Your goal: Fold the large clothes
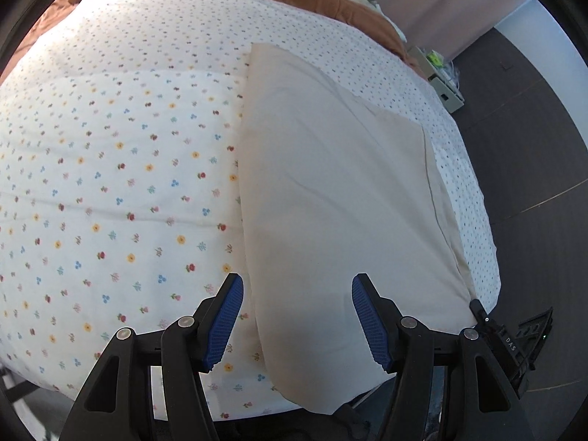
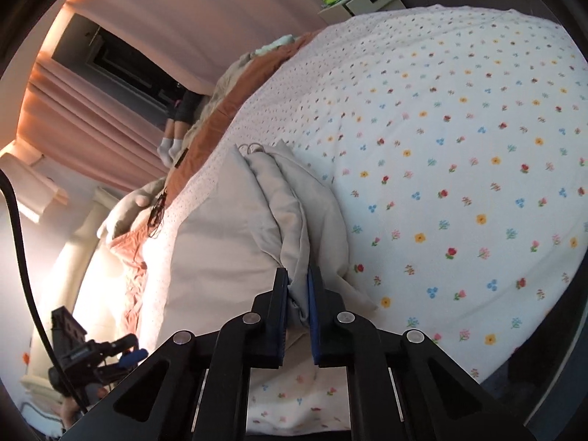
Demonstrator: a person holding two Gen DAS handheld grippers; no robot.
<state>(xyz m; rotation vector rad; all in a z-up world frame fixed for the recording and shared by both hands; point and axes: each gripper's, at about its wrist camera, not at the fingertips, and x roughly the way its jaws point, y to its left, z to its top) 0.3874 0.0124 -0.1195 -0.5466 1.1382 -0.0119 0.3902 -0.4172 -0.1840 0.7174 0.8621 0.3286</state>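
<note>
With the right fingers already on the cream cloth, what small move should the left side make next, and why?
Probably lower the left gripper and close on the cream cloth at its near edge: its fingers stand open above it, while the right gripper already pinches a bunched corner.

The folded cloth (image 1: 330, 191) lies flat on the quilt (image 1: 121, 147) that covers the bed, toward the bed's right side in the left wrist view, with its near end hanging over the bed's front edge. The left claw (image 1: 297, 321) hangs above that near end, and the right claw (image 2: 297, 316) pinches the cloth's bunched corner. A blanket (image 1: 352, 3) lies behind the quilt, and a small cabinet (image 1: 441, 81) stands on the floor (image 1: 525, 139) beyond the bed's right side.
</note>
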